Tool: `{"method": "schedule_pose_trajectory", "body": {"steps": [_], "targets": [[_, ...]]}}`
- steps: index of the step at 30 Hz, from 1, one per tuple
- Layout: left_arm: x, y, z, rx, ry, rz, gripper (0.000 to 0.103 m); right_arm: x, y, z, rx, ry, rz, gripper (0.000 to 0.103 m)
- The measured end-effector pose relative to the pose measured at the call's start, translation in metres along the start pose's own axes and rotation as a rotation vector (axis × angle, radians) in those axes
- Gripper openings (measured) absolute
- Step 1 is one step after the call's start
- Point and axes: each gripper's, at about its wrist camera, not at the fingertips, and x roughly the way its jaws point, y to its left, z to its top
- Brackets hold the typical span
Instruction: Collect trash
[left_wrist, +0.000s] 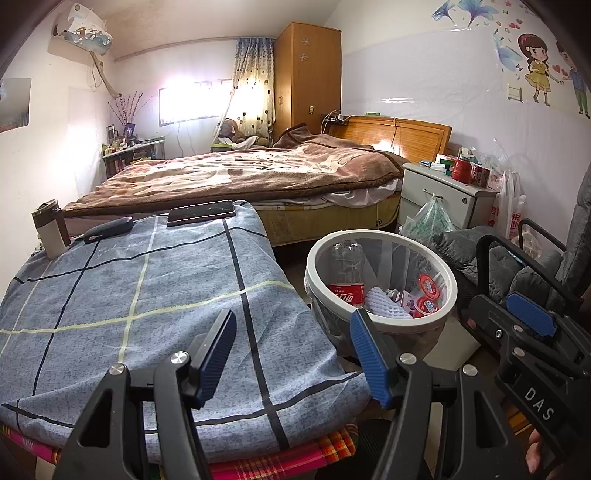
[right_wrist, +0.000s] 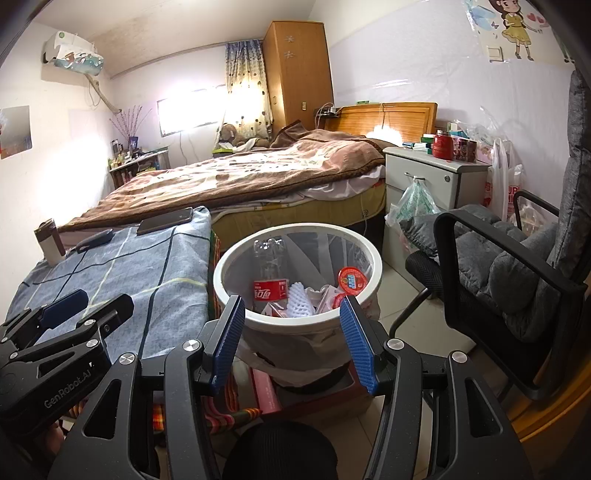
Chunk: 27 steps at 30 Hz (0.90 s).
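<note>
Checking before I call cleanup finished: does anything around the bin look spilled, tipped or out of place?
Nothing stands out. The bin stands upright, with the cola bottle, foam net and red-lidded cups inside it. No litter shows on the cloth or the visible floor. Both grippers, left and right, are open and empty.

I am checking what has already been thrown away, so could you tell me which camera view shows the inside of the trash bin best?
The right wrist view: the trash bin sits centred, with the cola bottle, white foam net and red-lidded cup visible. The left wrist view shows it off to the right, its near rim partly behind a finger.
</note>
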Motion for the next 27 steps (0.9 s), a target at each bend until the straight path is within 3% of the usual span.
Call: {"method": "schedule_pose_trajectory", "body": {"steps": [27], "targets": [[0.0004,0.0017,-0.0007,-0.001,0.002,0.004,0.066,-0.0005,0.0002,0.0009,-0.002,-0.001,-0.002,0.056]]}}
